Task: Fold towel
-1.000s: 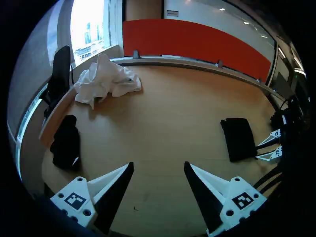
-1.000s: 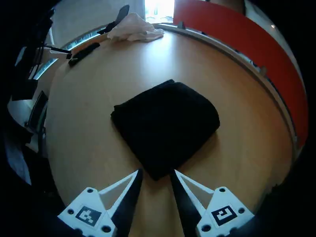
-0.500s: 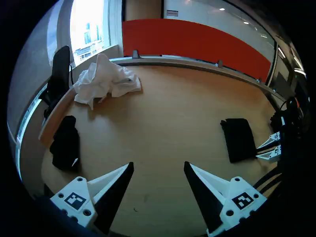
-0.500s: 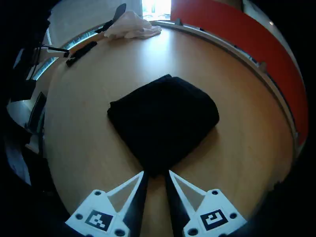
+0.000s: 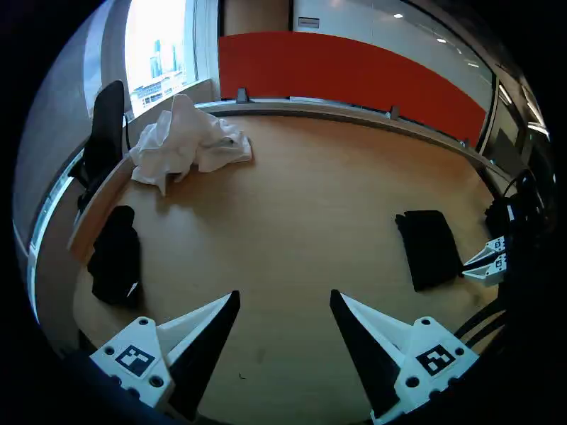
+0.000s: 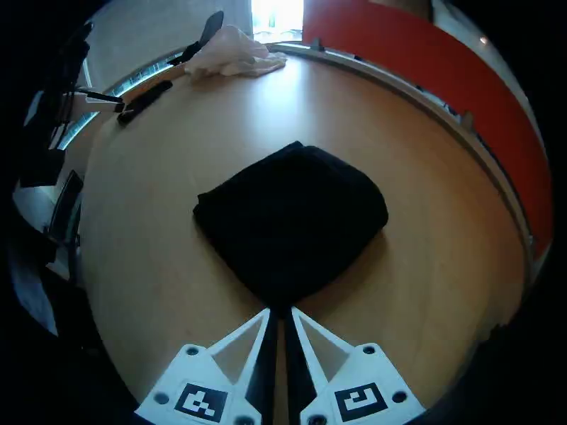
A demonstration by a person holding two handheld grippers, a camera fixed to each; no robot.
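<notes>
In the left gripper view, the left gripper [image 5: 283, 293] is seen low in the foreground with its two fingers spread wide and nothing between them but bare wood. Their bases are cut off by the lower edge. The table [image 5: 312, 184] is a broad wooden top. The black towel [image 5: 428, 248] is laid folded far to the right, close to the table's near edge. The right gripper [image 5: 489, 260] is found just at the towel's outer side, small and partly swallowed by shadow, so its fingers cannot be judged there. A crumpled white cloth [image 5: 188, 138] is heaped at the far left corner, and a dark bundle [image 5: 117, 255] is left by the left edge; what it is cannot be made out. A chair [image 5: 106, 134] is half hidden behind the table, with a red panel [image 5: 354, 71] along the back.

In the right gripper view, the towel [image 6: 292, 219] is spread across the middle of the table [image 6: 425, 234], its near corner brought right to the right gripper [image 6: 280, 313]. The fingers are drawn almost together, with a thin slit left between them. Black cloth against black finger faces leaves it unclear whether the corner is pinched. The white cloth [image 6: 234, 53] and the dark bundle [image 6: 145, 101] are seen far off, blurred.
</notes>
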